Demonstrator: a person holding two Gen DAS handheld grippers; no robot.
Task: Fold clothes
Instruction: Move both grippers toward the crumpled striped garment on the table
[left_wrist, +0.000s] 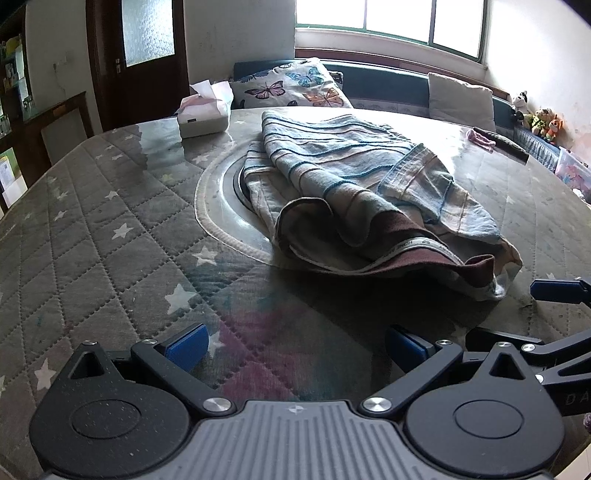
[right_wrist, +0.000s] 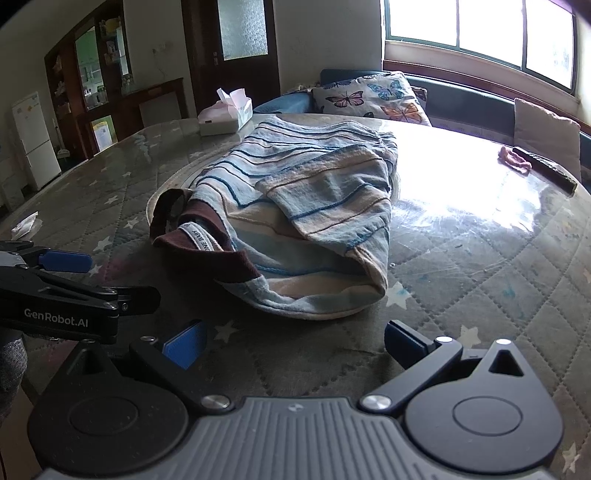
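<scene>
Striped garment (left_wrist: 354, 192) bunched mid-table (left_wrist: 110, 229), brown collar nearest. Left gripper (left_wrist: 295, 349) and right gripper (right_wrist: 293, 345): both spread wide, empty, short of cloth. Recommended: pinch shoulder seams either side of collar, lift, lay flat before 1st fold.

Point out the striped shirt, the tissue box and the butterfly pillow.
striped shirt (left_wrist: 347, 162), left wrist view, on the middle of its striped body.
tissue box (left_wrist: 202, 123), left wrist view, on its front wall.
butterfly pillow (right_wrist: 373, 96), right wrist view, on its printed face.
</scene>
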